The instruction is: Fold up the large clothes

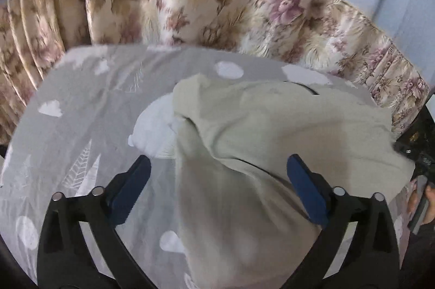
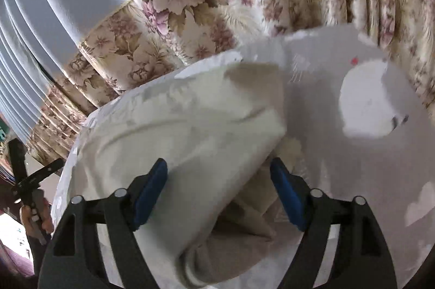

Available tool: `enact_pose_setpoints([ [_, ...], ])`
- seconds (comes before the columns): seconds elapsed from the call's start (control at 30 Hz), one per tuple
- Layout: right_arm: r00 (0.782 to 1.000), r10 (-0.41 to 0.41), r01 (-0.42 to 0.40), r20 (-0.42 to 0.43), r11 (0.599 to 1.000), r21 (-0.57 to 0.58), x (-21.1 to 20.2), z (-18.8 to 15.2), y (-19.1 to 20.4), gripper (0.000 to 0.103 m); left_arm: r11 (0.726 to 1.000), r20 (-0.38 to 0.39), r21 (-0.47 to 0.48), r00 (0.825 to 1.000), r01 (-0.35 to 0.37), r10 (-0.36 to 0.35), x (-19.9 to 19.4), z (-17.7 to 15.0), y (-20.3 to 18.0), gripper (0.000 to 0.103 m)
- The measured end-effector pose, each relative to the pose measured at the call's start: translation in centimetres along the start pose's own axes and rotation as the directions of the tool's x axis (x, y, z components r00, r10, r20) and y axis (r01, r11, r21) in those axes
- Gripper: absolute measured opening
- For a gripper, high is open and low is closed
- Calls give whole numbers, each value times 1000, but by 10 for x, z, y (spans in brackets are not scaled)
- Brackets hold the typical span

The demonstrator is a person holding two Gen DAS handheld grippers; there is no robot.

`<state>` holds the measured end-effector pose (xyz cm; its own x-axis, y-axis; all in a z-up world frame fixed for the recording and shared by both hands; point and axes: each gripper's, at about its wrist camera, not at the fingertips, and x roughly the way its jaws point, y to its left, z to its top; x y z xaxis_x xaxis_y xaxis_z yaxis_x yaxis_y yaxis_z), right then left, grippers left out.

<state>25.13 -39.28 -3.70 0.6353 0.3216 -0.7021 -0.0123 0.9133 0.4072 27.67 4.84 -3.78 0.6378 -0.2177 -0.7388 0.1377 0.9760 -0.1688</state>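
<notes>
A large pale cream garment [image 1: 272, 131] lies bunched on a grey sheet with white cloud and leaf prints [image 1: 89, 98]. My left gripper [image 1: 217, 169] is open, its blue fingers [image 1: 130, 188] spread either side of a raised fold of the garment that runs between them. In the right wrist view the same garment [image 2: 190, 126] lies rumpled with a rolled edge near the camera. My right gripper [image 2: 218, 172] is open, its blue fingers [image 2: 149, 191] straddling the garment's folded edge. Neither gripper pinches the cloth.
A floral beige and pink curtain or bed skirt [image 1: 217, 3] runs behind the sheet, with a pale blue wall above. The other gripper and a hand show at the right edge of the left view [image 1: 418, 180] and the left edge of the right view [image 2: 27, 180].
</notes>
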Motion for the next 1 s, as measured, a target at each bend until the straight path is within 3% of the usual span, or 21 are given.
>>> enact_pose_setpoints([
  [0.03,998,61,-61,-16,998,7,9,-3,2,19,1000,-7,6,1000,17,-17,-3,-3,-5,99],
  [0.13,991,78,-75,105,997,-29,-14,-2,23,8,995,-38,7,995,97,-97,-6,-12,-29,99],
  [0.2,980,61,-53,191,997,-51,-37,4,30,6,995,-39,39,995,96,-95,-6,-17,-47,99],
  [0.23,979,16,-2,204,998,-65,-42,7,30,6,994,-37,72,996,81,-78,-5,-19,-58,99],
  [0.27,973,-106,128,204,987,-93,-37,13,29,6,993,-36,111,998,52,-48,-2,-20,-68,99],
  [0.3,967,-186,206,173,972,-110,-27,17,25,6,991,-36,134,999,18,-13,2,-22,-75,99],
  [0.33,969,-218,231,120,967,-110,-14,17,19,8,990,-38,141,999,6,-1,5,-23,-78,99],
  [0.4,981,-185,191,55,974,-119,-3,9,8,16,991,-50,130,999,8,-1,8,-25,-82,99],
  [0.5,977,-168,171,128,985,-9,-30,0,-17,70,993,-40,118,999,-8,13,3,-27,-82,99],
  [0.57,975,-158,151,157,987,57,-44,-4,-29,73,996,-45,90,999,-6,10,2,-27,-79,99],
  [0.7,990,-48,32,130,992,123,-43,-20,-38,75,997,-86,-6,993,80,-81,3,-37,-79,100],
  [0.77,991,6,-28,137,986,163,-37,-31,-40,75,997,-67,-42,996,57,-60,-3,-45,-76,99],
  [0.87,993,31,-51,115,984,171,-24,-46,-33,77,990,22,-143,1000,13,-10,-26,-64,-45,100],
  [1.0,994,28,-45,104,986,163,-12,-51,-27,80,975,0,-223,1000,-19,20,-28,-85,-3,100],
])
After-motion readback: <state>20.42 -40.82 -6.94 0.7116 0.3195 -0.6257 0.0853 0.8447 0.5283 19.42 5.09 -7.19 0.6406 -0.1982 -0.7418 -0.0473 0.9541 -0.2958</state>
